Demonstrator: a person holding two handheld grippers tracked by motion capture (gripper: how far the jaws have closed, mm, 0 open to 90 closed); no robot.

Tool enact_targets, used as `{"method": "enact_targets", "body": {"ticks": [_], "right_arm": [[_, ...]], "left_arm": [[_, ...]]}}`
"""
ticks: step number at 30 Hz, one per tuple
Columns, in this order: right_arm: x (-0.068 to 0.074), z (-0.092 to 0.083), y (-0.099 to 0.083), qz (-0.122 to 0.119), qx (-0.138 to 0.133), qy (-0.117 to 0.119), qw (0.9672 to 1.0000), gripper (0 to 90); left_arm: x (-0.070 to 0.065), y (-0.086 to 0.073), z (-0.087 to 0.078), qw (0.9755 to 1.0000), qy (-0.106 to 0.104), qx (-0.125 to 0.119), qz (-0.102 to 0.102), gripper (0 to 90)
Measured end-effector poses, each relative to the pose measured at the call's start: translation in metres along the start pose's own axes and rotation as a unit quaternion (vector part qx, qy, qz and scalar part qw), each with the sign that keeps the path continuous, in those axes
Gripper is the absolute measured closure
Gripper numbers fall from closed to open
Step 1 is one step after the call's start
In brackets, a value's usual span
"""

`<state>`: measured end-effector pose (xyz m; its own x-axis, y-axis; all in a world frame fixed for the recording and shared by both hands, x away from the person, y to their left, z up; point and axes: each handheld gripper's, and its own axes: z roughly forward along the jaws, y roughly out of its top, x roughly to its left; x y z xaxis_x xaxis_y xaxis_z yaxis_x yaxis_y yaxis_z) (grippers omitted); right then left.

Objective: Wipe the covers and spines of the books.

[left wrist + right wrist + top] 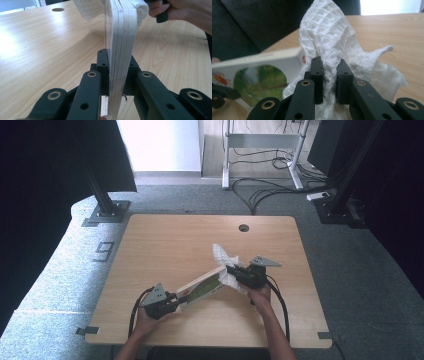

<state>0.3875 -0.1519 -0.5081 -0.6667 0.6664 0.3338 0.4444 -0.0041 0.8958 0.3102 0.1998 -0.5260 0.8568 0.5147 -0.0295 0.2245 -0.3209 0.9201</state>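
A thick board book (202,287) with a green picture on its cover is held above the wooden table (165,245), tilted. My left gripper (176,299) is shut on the book's near end; in the left gripper view the book's white page edges (121,47) rise between the jaws of the left gripper (117,72). My right gripper (231,269) is shut on a white waffle-weave cloth (223,257) that lies against the book's far end. In the right gripper view the cloth (329,37) bunches between the jaws of the right gripper (329,72), with the book cover (259,77) at the left.
A round cable hole (243,227) sits near the table's far edge. Black stands (105,205) and loose cables (270,190) are on the grey floor beyond the table. Black curtains hang at both sides.
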Motion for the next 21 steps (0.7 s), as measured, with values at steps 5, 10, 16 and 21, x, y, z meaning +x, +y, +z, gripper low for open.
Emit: {"method": "enact_targets", "body": {"ticks": [5, 10, 16, 21], "right_arm": [[-0.001, 0.007, -0.015, -0.017, 0.048, -0.025, 0.9984, 78.5], [-0.004, 0.018, -0.025, -0.023, 0.108, -0.047, 0.9928, 78.5], [-0.008, 0.026, -0.035, -0.020, 0.146, -0.056, 0.9875, 78.3], [-0.007, 0.015, -0.028, -0.017, 0.102, -0.048, 0.9935, 78.2]], "left_arm": [[0.000, 0.000, 0.000, 1.0000, -0.001, 0.000, 0.000, 79.6], [0.000, 0.000, 0.000, 1.0000, -0.001, -0.002, 0.000, 79.5], [0.000, 0.000, 0.000, 1.0000, -0.001, -0.001, 0.001, 79.6], [0.000, 0.000, 0.001, 1.0000, -0.001, -0.001, 0.001, 79.6]]}}
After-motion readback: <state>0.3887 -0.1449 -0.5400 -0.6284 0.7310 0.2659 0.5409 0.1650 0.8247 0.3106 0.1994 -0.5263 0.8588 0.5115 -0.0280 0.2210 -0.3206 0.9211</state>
